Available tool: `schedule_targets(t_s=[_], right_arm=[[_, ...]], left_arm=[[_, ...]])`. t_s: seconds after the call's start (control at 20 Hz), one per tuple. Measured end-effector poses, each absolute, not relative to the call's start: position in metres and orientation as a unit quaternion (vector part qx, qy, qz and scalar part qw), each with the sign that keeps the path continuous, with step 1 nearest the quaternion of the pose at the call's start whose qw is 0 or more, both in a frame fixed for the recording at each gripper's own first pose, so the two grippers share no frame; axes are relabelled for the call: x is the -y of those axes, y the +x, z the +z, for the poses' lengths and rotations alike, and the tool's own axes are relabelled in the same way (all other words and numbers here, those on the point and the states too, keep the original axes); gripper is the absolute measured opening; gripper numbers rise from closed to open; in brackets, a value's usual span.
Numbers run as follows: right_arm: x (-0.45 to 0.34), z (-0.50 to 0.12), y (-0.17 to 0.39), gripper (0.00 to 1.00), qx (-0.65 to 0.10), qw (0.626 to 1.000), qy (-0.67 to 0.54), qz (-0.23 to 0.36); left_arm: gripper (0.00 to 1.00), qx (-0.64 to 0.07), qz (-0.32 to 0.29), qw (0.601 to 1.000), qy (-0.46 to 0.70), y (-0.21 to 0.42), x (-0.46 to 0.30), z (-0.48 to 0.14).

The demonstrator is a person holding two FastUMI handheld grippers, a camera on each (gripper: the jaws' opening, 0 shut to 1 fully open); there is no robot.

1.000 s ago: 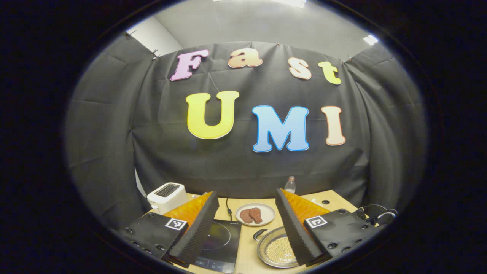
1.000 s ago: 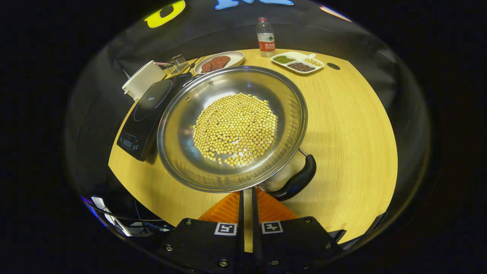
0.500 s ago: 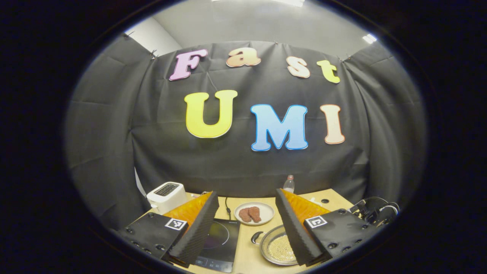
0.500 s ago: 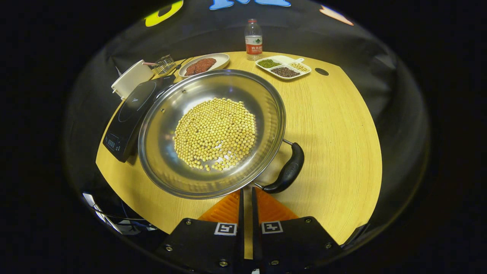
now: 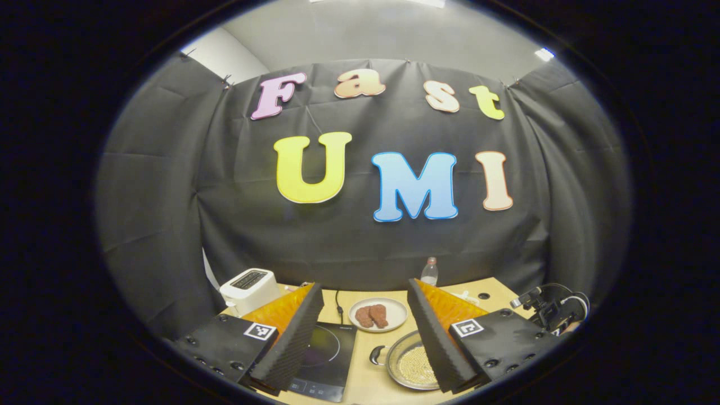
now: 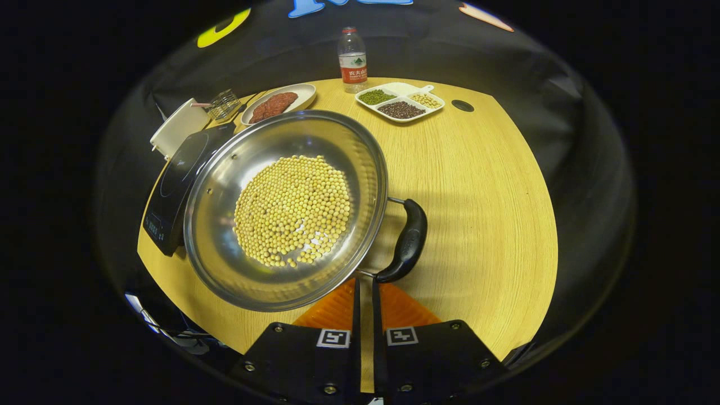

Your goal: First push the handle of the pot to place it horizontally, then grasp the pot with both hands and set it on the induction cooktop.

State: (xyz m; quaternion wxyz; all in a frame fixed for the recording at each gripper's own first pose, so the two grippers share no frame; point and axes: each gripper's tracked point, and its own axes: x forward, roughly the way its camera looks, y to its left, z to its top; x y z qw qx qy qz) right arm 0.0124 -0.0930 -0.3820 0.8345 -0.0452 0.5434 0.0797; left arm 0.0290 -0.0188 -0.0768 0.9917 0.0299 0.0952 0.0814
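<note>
The steel pot [image 6: 281, 214], filled with yellow beans, stands on the wooden table [image 6: 489, 185]. Its black handle [image 6: 408, 239] points toward the right of the right gripper view. My right gripper [image 6: 364, 286] is shut with nothing in it, its tips by the handle's near end under the pot's rim. The black induction cooktop [image 6: 171, 185] lies just left of the pot. In the left gripper view my left gripper [image 5: 364, 287] hangs open above the table. Past it lie the cooktop [image 5: 323, 351] and the pot [image 5: 410, 365], whose small loop handle [image 5: 376, 354] faces the cooktop.
A white toaster [image 6: 177, 126], a plate of meat [image 6: 278, 104], a water bottle [image 6: 351, 59] and a divided dish of beans [image 6: 400, 101] line the table's far side. A wire rack [image 6: 224, 104] stands by the toaster. A round hole [image 6: 462, 105] sits far right.
The pot's black handle has swung from the near side round toward the right. In the right gripper view the pot has slid left. The left gripper has hardly moved.
</note>
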Motion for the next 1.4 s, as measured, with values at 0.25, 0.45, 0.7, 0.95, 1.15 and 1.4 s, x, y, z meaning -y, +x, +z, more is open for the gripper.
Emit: schedule_targets(t_s=[0.25,0.45,0.7,0.95,1.15,1.4], right_arm=[[0.104,-0.381,0.034,0.10,-0.537,0.838,-0.049,0.081],[0.111,-0.378,0.045,0.10,-0.529,0.844,-0.051,0.078],[0.117,-0.357,0.039,0.10,-0.493,0.864,-0.069,0.068],[0.104,-0.314,0.033,0.60,-0.424,0.902,-0.048,0.065],[0.105,-0.297,0.034,0.89,-0.385,0.922,-0.016,0.041],[0.109,-0.310,0.042,0.90,-0.386,0.922,0.016,0.023]], left_arm=[[0.98,-0.106,0.091,0.990,0.026,0.035,0.023,-0.088],[1.00,-0.112,0.081,0.990,0.027,0.043,0.036,-0.093],[1.00,-0.117,0.061,0.991,0.024,0.049,0.045,-0.101],[1.00,-0.133,0.042,0.990,0.011,0.051,0.047,-0.121],[1.00,-0.162,0.026,0.986,-0.001,0.053,0.053,-0.154],[1.00,-0.216,0.003,0.976,-0.001,0.066,0.061,-0.219]])
